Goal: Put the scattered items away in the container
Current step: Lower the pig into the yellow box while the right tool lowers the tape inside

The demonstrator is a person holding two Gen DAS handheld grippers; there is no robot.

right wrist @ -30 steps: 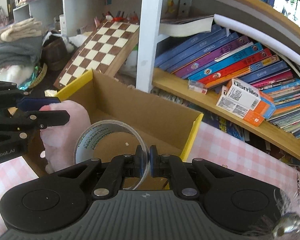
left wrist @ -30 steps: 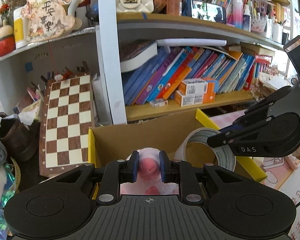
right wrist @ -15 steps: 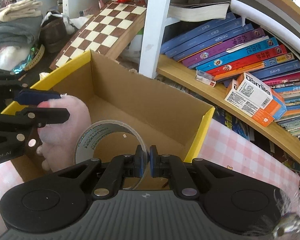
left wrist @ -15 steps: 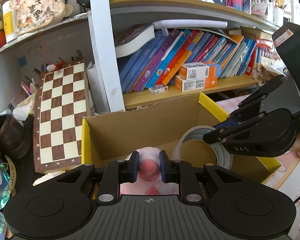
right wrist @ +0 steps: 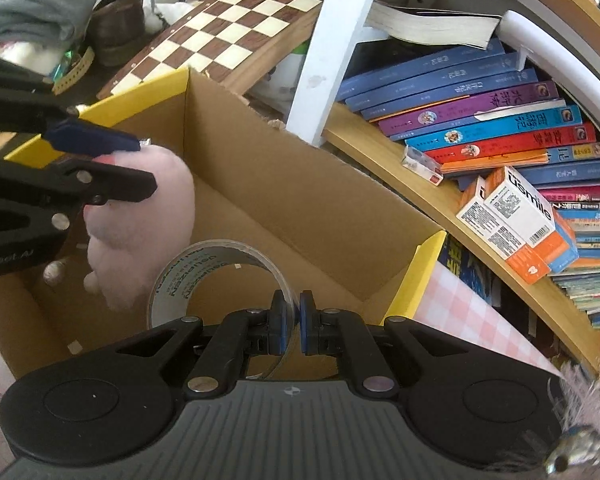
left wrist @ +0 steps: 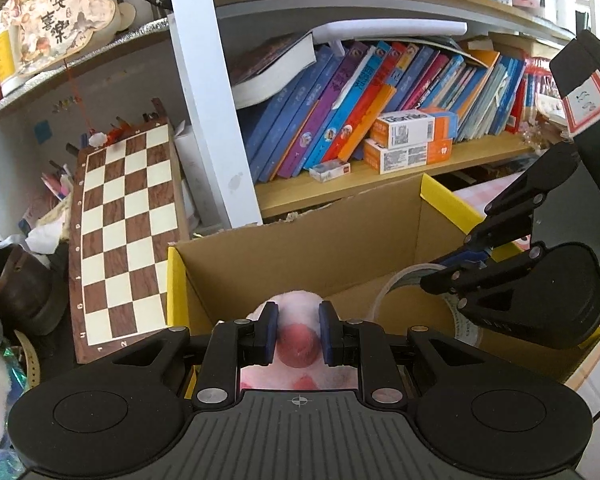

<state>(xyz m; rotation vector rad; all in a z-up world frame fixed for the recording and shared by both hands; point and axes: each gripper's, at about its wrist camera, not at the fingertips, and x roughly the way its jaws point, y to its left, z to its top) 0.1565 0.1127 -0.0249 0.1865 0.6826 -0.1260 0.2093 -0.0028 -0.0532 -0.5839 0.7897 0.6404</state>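
At the bottom centre of the left wrist view, the left tongs (left wrist: pixel 298 334) are clamped on a pink plush toy (left wrist: pixel 298 350), their blue pads pressing into its sides. In the right wrist view the same toy (right wrist: pixel 140 216) hangs at the left of the frame, over the near left corner of the cardboard box (right wrist: pixel 284 184), inside its yellow-edged rim. The right tongs (right wrist: pixel 293 322), low in the middle of that view, are pinched nearly together on the wall of a clear tape roll (right wrist: pixel 220 276), which hangs inside the open box just beside the plush toy. From the left wrist the roll (left wrist: pixel 404 292) shows at the right, partly hidden behind the right tongs (left wrist: pixel 440 272). The box floor that shows is bare brown cardboard with a few small scraps; what lies under the toy is hidden.

Beyond the box's far wall a chessboard (left wrist: pixel 124 236) leans at the left against a white shelf post (left wrist: pixel 216 120). Right of the post, a wooden shelf (left wrist: pixel 380 184) carries slanting books (left wrist: pixel 340 104) and two orange-and-white cartons (left wrist: pixel 412 140). A pink checked cloth (right wrist: pixel 468 312) covers the counter right of the box.
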